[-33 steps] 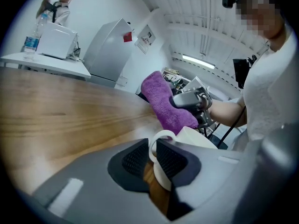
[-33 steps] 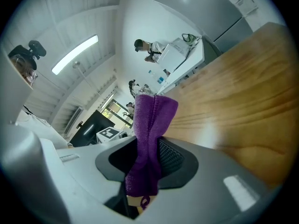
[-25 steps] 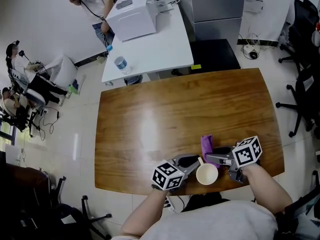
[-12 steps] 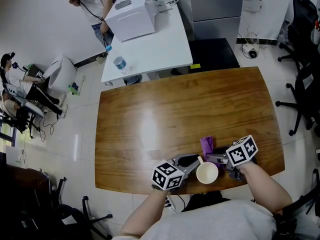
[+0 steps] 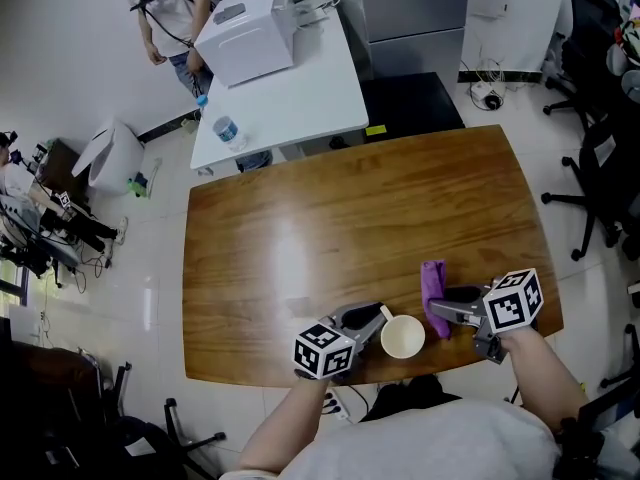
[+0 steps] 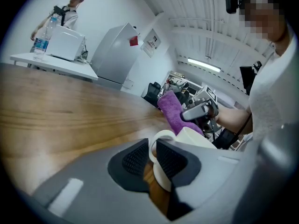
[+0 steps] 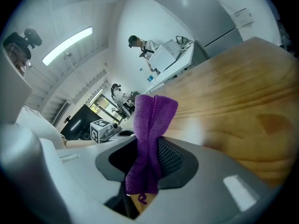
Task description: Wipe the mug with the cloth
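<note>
Slippage was your risk: your left gripper (image 6: 152, 158) was clamped only on the thin handle of the mug (image 5: 402, 336), which stood near the table's (image 5: 330, 208) front edge, so a hard wipe could have twisted it loose. Your right gripper (image 7: 148, 161) pinched the purple cloth (image 7: 150, 125) upright. Against a second before, the cloth had drawn rightward, clear of the mug.

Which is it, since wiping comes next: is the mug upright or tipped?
Upright: the mug shows its round open mouth facing up in the head view.
</note>
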Demonstrator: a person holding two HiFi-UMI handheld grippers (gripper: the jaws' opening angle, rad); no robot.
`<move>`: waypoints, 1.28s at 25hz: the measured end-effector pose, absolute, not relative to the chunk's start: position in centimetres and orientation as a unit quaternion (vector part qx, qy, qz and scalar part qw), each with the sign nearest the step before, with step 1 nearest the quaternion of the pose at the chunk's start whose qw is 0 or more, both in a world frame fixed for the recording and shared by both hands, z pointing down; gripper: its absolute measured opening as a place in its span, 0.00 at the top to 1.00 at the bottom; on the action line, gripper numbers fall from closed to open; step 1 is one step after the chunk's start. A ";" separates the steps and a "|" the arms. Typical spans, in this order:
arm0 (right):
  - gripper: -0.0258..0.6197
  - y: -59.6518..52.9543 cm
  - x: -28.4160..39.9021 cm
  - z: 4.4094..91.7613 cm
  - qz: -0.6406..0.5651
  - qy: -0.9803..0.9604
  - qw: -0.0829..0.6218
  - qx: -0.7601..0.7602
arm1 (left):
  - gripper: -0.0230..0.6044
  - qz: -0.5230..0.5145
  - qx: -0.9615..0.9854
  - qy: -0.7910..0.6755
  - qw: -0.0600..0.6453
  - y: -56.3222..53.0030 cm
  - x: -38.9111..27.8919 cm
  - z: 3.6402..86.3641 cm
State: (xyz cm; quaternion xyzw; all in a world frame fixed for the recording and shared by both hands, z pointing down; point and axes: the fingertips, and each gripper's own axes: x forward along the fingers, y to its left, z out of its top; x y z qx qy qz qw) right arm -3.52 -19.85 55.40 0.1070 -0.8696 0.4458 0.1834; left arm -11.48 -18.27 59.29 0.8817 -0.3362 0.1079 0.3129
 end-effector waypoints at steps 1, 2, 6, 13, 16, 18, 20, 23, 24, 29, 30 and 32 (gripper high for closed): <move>0.76 -19.4 -3.2 55.1 0.446 -0.870 0.181 0.105 | 0.89 0.107 0.881 -0.338 0.314 -18.3 -11.5 59.3; 0.76 -18.8 -3.1 55.0 0.447 -0.871 0.180 0.102 | 0.89 0.107 0.880 -0.339 0.314 -18.2 -11.6 59.3; 0.76 -17.0 -3.2 55.0 0.460 -0.868 0.167 0.085 | 0.89 0.109 0.878 -0.343 0.315 -18.2 -11.5 59.3; 0.76 -16.6 -3.7 56.9 0.480 -0.857 0.168 0.080 | 0.90 0.111 0.875 -0.352 0.313 -18.3 -11.2 59.5; 0.77 -16.6 -3.7 58.5 0.482 -0.850 0.192 0.090 | 0.91 0.111 0.874 -0.356 0.312 -18.3 -11.1 59.4; 0.78 -16.7 -3.8 59.3 0.481 -0.847 0.207 0.097 | 0.91 0.110 0.873 -0.358 0.312 -18.3 -11.2 59.4; 0.78 -16.9 -3.8 60.3 0.476 -0.844 0.225 0.108 | 0.91 0.109 0.872 -0.361 0.312 -18.3 -11.2 59.4; 0.78 -17.0 -3.7 61.5 0.468 -0.839 0.250 0.123 | 0.91 0.108 0.872 -0.362 0.312 -18.3 -11.2 59.4; 0.78 -17.0 -3.7 61.8 0.471 -0.836 0.252 0.125 | 0.90 0.108 0.871 -0.363 0.312 -18.3 -11.3 59.4; 0.76 -17.3 -3.2 61.3 0.484 -0.832 0.232 0.140 | 0.90 0.106 0.868 -0.372 0.312 -18.3 -11.6 59.5; 0.76 -17.3 -2.9 60.8 0.484 -0.834 0.225 0.143 | 0.90 0.105 0.867 -0.374 0.313 -18.3 -11.6 59.5; 0.76 -17.0 -2.2 59.6 0.484 -0.837 0.210 0.147 | 0.90 0.103 0.864 -0.379 0.315 -18.3 -11.7 59.5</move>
